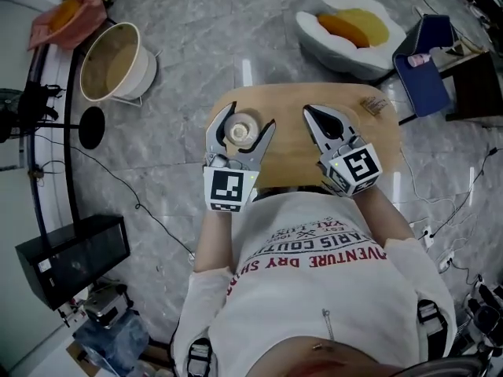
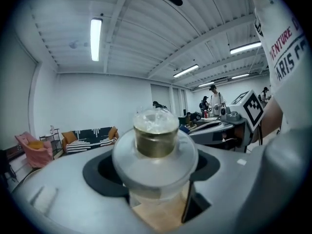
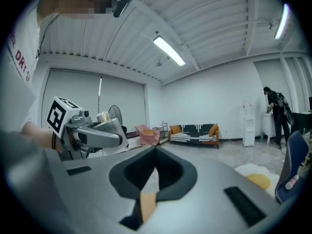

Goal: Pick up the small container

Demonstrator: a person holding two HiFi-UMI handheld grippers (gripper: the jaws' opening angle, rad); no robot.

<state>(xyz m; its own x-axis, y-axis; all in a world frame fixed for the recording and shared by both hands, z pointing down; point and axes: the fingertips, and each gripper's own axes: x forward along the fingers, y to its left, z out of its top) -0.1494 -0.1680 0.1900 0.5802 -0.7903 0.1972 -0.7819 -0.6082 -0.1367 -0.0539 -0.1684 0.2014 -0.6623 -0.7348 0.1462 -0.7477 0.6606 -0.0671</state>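
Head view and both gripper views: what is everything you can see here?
small container: one, clear with a gold band, between the left jaws
table: one, light wood, under both hand-held grippers
tub: one, cream, floor, far left
floor cushion: one, white with orange-yellow middle, beyond the table
black box: one, floor, near left
sofa: one, black and white, far wall
left hand-held gripper: one, grey, shut on the container
right hand-held gripper: one, grey, jaws together, empty
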